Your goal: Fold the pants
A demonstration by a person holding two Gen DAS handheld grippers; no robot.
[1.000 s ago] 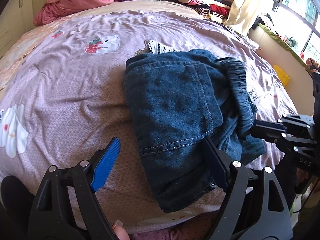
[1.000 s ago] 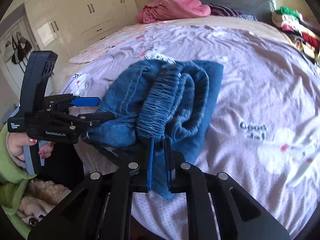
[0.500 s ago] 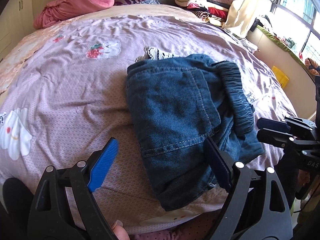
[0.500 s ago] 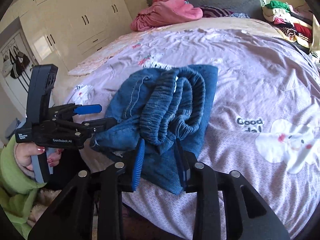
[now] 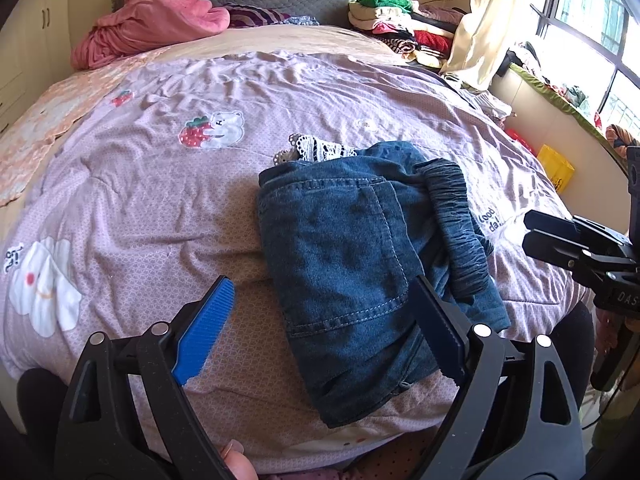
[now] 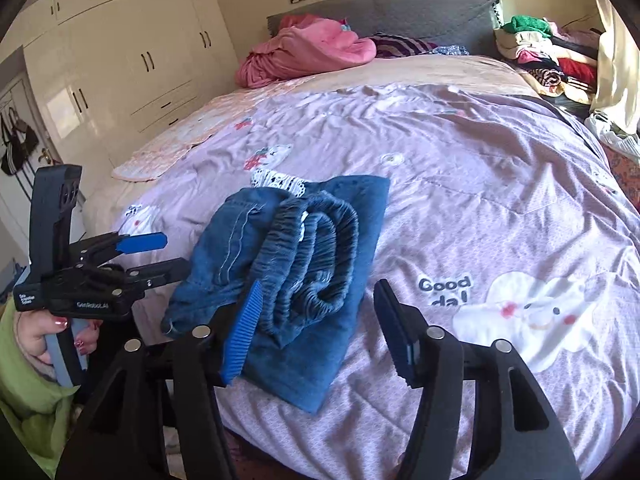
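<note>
The dark blue denim pants [image 5: 352, 264] lie folded in a bundle on the lilac bed cover [image 5: 140, 208]. Their gathered elastic waistband [image 6: 316, 240] is on top. My left gripper [image 5: 320, 284] hovers over the bundle's near edge. Its jaws are opening wide, and the pants lie below them without being pressed. My right gripper [image 6: 318, 286] hangs above the waistband end. Its jaws are also opening, and neither blue pad touches the cloth. From the right wrist view, the left gripper [image 6: 176, 254] is beside the bundle's left edge. The right gripper [image 5: 532, 232] shows at the right edge of the left wrist view.
White lace cloth [image 5: 312, 148] peeks out from under the pants' far edge. A pink blanket heap [image 5: 156, 20] and a stack of folded clothes [image 5: 396, 24] sit near the grey headboard. Cream wardrobes [image 6: 132, 60] stand on the left. A hand in a green sleeve [image 6: 36, 380] holds the left gripper.
The right gripper, shut on the pants' near edge a second ago, has opened and let the cloth drop. Both grippers have lifted a little, and the bundle rests on the bed.
</note>
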